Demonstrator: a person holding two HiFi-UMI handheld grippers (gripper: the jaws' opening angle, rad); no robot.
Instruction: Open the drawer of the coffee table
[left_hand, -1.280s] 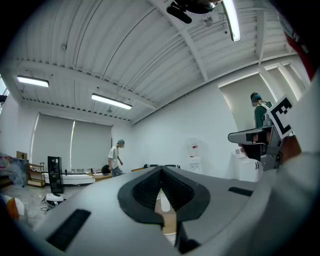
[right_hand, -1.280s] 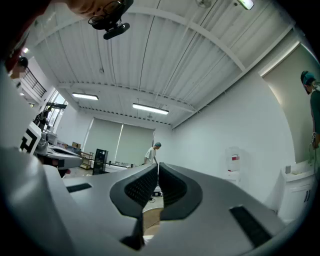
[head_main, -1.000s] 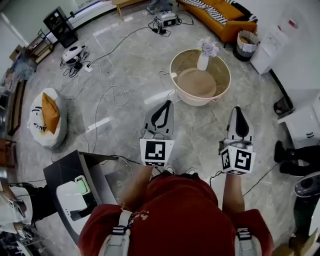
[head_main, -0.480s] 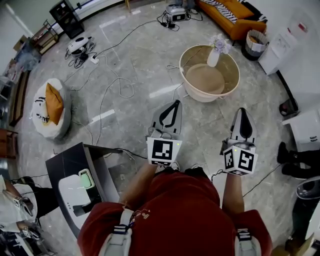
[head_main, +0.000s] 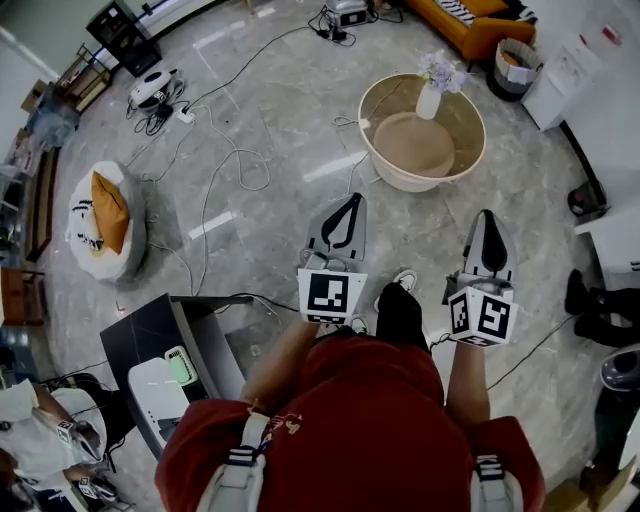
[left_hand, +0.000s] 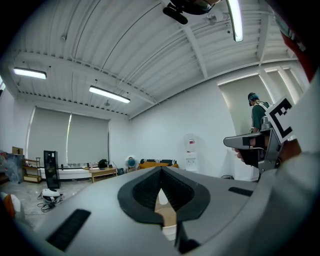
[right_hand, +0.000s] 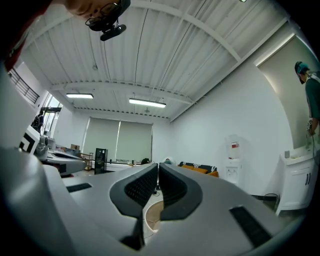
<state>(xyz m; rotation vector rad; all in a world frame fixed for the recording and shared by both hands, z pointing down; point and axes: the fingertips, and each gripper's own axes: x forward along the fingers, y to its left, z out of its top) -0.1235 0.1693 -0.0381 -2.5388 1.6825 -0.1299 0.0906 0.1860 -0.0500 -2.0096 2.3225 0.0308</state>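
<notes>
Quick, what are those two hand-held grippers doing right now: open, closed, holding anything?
Left hand-held gripper: closed, holding nothing.
Right hand-held gripper: closed, holding nothing.

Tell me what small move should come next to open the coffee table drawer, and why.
Probably step closer to the round coffee table: it stands well ahead of the left gripper and right gripper, both with fingers shut and empty, and no drawer shows yet.

Grey veined marble floor (head_main: 260, 120), cream round coffee table (head_main: 400, 182) with tan top, white vase (head_main: 429, 101), orange sofa (head_main: 480, 25), white beanbag (head_main: 85, 235) with orange cushion (head_main: 108, 210), red shirt (head_main: 370, 420), grey left gripper (head_main: 351, 203) and right gripper (head_main: 487, 218) bearing black-and-white square markers
</notes>
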